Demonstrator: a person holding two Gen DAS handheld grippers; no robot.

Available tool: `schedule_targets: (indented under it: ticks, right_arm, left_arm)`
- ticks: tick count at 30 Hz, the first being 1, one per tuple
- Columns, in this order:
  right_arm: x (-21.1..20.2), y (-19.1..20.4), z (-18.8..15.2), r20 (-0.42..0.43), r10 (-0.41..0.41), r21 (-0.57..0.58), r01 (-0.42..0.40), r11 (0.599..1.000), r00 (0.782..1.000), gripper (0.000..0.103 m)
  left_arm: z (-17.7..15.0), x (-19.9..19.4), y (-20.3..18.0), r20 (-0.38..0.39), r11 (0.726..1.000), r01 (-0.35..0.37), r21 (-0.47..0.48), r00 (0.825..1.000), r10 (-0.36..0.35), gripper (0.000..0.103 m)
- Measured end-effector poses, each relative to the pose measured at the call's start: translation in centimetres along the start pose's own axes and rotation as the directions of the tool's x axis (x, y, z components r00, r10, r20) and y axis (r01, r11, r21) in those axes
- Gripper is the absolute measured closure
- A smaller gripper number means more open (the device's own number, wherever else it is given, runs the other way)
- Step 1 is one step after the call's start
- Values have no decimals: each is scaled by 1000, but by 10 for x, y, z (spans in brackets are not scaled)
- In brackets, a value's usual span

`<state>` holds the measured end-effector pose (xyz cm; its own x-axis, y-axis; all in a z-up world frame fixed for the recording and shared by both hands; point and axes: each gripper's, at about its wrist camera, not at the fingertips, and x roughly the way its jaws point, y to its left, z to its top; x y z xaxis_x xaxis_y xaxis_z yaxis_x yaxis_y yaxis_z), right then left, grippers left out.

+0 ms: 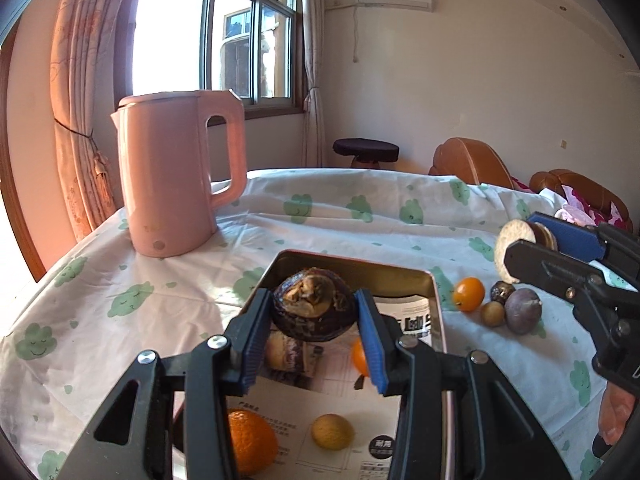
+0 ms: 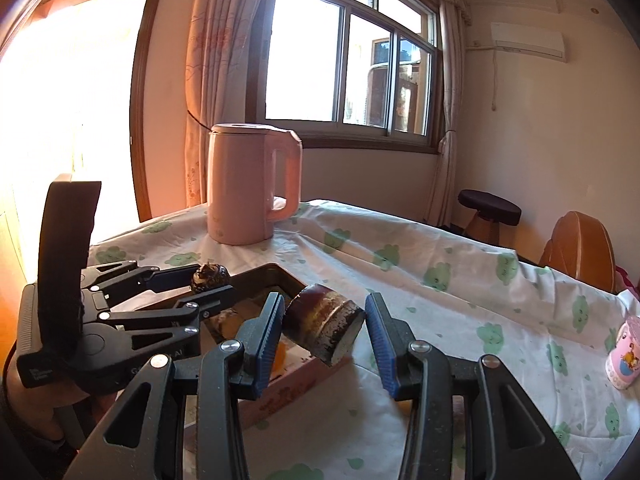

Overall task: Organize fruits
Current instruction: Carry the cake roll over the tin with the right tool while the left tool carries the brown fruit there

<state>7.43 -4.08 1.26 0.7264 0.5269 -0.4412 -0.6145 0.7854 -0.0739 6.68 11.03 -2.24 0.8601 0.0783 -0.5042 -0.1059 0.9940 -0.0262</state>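
My left gripper (image 1: 314, 312) pinches a dark, wrinkled fruit half (image 1: 314, 306), its pale-brown cut flesh facing up, blue pads pressed to both sides. I hold it above the far end of the tin tray (image 1: 352, 266), clear of the tray's floor. Below it in the tray lie another dark fruit piece (image 1: 282, 354) and a small orange fruit (image 1: 359, 356) partly hidden behind my right-hand pad; nearer the tray's close end sit a larger orange (image 1: 250, 442) and a small yellow-brown fruit (image 1: 333, 432), all resting on printed paper lining the bottom.

My right gripper (image 2: 325, 330) grips a cut chunk of dark purple fruit (image 2: 325, 326), a stubby cylinder tilted with one flat face toward the camera; both pads appear to press it, though the right-side contact is hard to make out. It hangs over the tray's right edge, above the table. From the left wrist view, this piece shows a pale round cut face.

On the tablecloth (image 1: 140, 272) just beyond the tray's right side sits a loose cluster: a small orange citrus (image 1: 467, 294), a tan round fruit (image 1: 493, 314), a dark wrinkled ball (image 1: 502, 292) and a purple passion fruit (image 1: 522, 310), touching or nearly so.

A pink kettle (image 1: 180, 176) stands near the table's far left edge. A small pink cup (image 2: 624, 354) sits toward the right edge.
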Motion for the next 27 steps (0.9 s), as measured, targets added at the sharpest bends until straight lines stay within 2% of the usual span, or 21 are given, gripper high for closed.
schedule_targets:
  ticks: [12,27]
  right_arm:
    - [31,27,-5,-50,35,-24,-37,999,998,59]
    - [47,40,-13,-87,51,-30,-54,998,995,59]
  left_arm:
    - [-7,7,20,-32,999,-32,-19,999,32,59]
    - [-12,9,33,-48,999,-45,-29,998,43,59]
